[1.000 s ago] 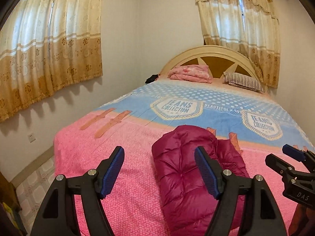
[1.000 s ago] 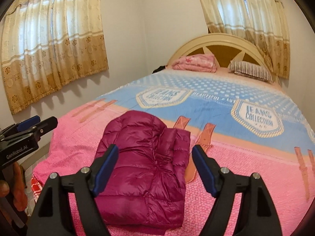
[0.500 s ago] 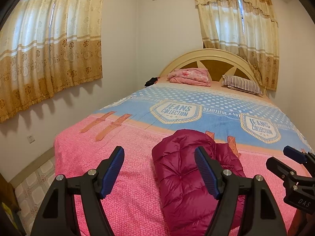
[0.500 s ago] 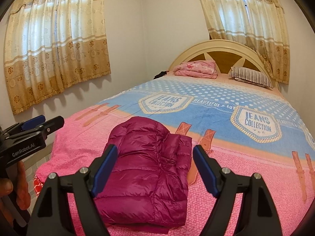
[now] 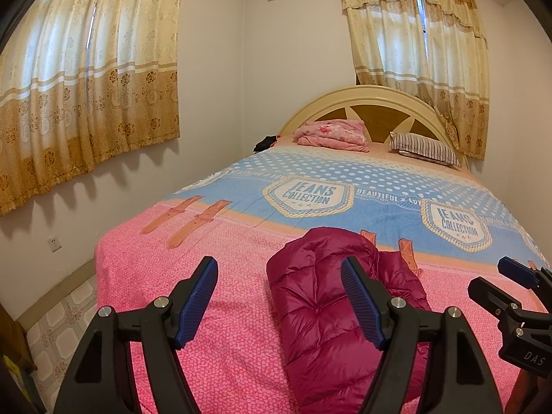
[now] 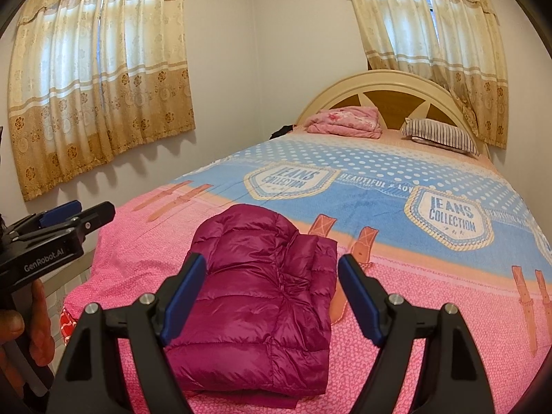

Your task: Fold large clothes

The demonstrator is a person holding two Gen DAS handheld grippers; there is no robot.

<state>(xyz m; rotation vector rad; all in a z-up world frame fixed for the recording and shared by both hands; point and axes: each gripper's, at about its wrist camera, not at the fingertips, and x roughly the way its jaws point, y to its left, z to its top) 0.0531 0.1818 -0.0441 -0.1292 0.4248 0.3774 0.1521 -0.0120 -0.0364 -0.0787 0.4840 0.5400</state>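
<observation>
One folded magenta jacket lies on the pink foot end of the bed, on its cover. Only the right wrist view shows the jacket's whole outline, plus fingers gripping the left gripper's handle. The left wrist view shows floor tiles and a wall socket. Both the left gripper and the right gripper stand wide apart, empty, above the jacket. Two curtains, one striped pillow, one pink bundle.

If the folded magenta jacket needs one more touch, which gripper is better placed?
Right, probably. The right gripper frames the folded puffer jacket squarely between its open jaws, while the left gripper looks mostly at bare bedspread beside it.
</observation>
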